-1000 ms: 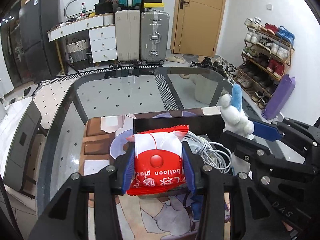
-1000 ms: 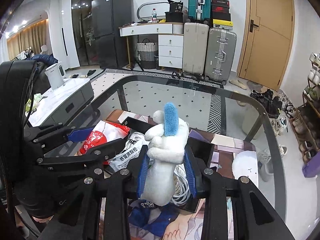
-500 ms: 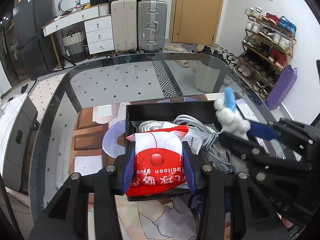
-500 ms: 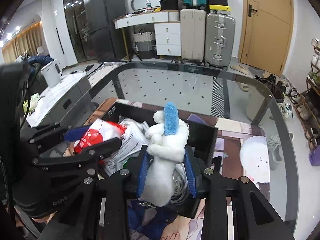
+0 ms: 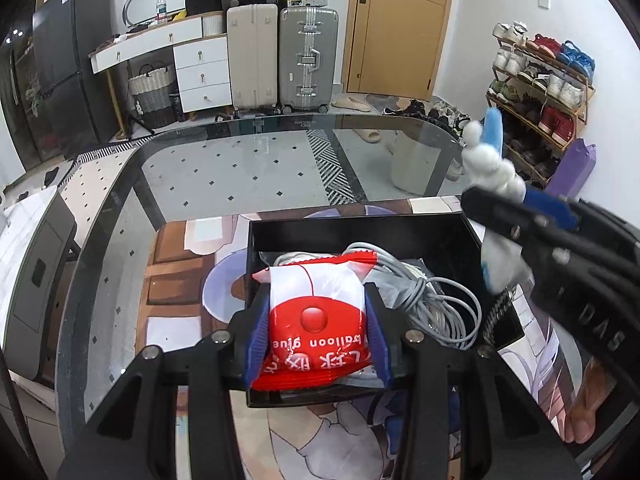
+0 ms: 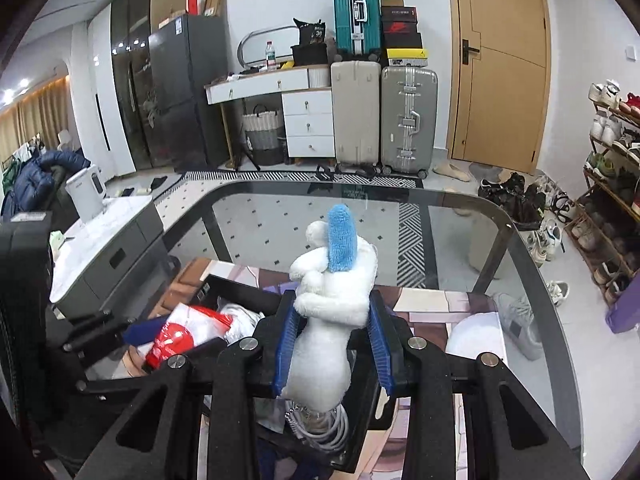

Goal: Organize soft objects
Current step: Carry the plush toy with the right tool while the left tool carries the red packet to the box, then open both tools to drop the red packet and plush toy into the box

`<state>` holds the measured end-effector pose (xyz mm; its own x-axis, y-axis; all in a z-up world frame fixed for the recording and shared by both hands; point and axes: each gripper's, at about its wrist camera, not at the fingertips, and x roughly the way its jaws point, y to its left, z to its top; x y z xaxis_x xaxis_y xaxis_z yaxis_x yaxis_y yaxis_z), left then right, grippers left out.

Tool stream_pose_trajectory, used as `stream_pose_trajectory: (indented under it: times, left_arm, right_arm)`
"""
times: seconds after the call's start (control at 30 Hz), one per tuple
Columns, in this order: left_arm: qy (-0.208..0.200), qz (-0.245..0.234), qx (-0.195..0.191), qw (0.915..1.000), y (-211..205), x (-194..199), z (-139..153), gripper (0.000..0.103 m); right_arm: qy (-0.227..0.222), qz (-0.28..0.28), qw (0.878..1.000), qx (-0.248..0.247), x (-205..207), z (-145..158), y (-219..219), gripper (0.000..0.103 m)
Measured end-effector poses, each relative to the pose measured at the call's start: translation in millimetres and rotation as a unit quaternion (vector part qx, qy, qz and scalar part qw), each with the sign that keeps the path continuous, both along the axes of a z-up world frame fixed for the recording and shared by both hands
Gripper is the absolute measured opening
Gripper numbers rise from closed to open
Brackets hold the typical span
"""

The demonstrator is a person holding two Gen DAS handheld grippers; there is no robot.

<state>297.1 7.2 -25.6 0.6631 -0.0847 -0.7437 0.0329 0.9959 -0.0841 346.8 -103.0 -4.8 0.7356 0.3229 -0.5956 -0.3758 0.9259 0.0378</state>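
The right gripper (image 6: 332, 344) clamps a white plush toy with a blue ear (image 6: 332, 304) upright above a black rectangular box (image 6: 244, 290) on the glass surface (image 6: 532, 344). Coiled grey cable (image 6: 324, 430) lies in the box, apparently beneath the toy. The left gripper (image 6: 136, 334) holds a red-and-white plastic packet (image 6: 184, 332) at the box's left edge.

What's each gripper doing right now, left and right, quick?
Left gripper: closed on the red and white balloon glue packet.
Right gripper: closed on the white plush toy with a blue ear.

black box (image 5: 360, 232) floor hidden (under cable coil (image 5: 432, 300), packets).
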Motion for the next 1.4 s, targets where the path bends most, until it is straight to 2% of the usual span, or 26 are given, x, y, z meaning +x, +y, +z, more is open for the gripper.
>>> stream_pose_trajectory:
  times: [0.07,0.23,0.43,0.6,0.7,0.73,0.8,0.83,0.87,0.97,1.07,1.13,1.27,1.33,1.4]
  left_arm:
    - [0.002,-0.001,0.0,1.0,-1.4,0.6,-0.9,0.042]
    - [0.007,-0.005,0.012,0.9999,-4.4,1.1,-6.2,0.042]
    - [0.018,-0.012,0.035,0.9992,-11.4,0.3,-13.2,0.043]
    - [0.025,-0.015,0.04,0.9988,-14.9,-2.4,-15.3,0.044]
    - [0.026,-0.024,0.051,0.9981,-17.5,-5.7,-13.9,0.045]
    - [0.026,-0.024,0.051,0.9981,-17.9,-7.0,-13.1,0.046]
    - [0.026,-0.027,0.046,0.9982,-18.9,-9.0,-11.4,0.049]
    - [0.026,-0.028,0.046,0.9982,-19.3,-10.3,-10.8,0.053]
    - [0.022,-0.028,0.05,0.9981,-20.8,-13.0,-8.5,0.064]
    - [0.011,-0.027,0.061,0.9977,-23.8,-18.1,-3.5,0.067]
    - [0.0,-0.039,0.041,0.9984,-24.7,-26.0,4.3,0.069]
    - [-0.004,-0.043,0.024,0.9988,-23.2,-33.4,10.2,0.07]
    - [-0.002,-0.046,-0.011,0.9989,-16.9,-46.3,13.7,0.073]
    - [-0.007,0.002,0.007,0.9999,-13.6,-55.4,17.0,0.072]
    - [0.004,0.001,0.012,0.9999,-13.4,-58.4,19.1,0.071]
  right_arm:
    - [0.002,0.002,1.0,-0.007,0.6,-2.6,3.1,0.034]
    - [0.051,0.023,0.998,-0.034,6.2,-25.6,12.4,0.034]
    - [0.088,0.031,0.995,-0.023,10.8,-41.5,5.5,0.034]
    - [0.104,0.035,0.994,-0.022,10.8,-48.2,3.4,0.035]
    - [0.1,0.034,0.994,-0.034,7.5,-47.5,3.2,0.041]
    - [0.102,0.037,0.994,-0.027,6.5,-46.6,2.3,0.047]
    - [0.106,0.041,0.993,-0.016,4.0,-45.3,0.6,0.051]
    - [0.107,0.04,0.993,-0.015,2.5,-44.0,0.3,0.052]
    - [0.107,0.04,0.993,-0.016,0.1,-42.5,0.3,0.053]
    - [0.103,0.044,0.994,-0.011,-9.4,-36.1,-1.7,0.062]
    - [0.095,0.027,0.995,0.004,-19.5,-25.5,-9.9,0.073]
    - [0.083,0.019,0.996,0.022,-27.9,-16.6,-16.2,0.085]
    - [0.063,0.022,0.997,0.031,-45.7,-1.4,-20.0,0.085]
    - [0.052,0.02,0.998,0.032,-55.1,3.2,-20.2,0.086]
    - [0.046,0.023,0.998,0.032,-62.2,6.5,-20.7,0.086]
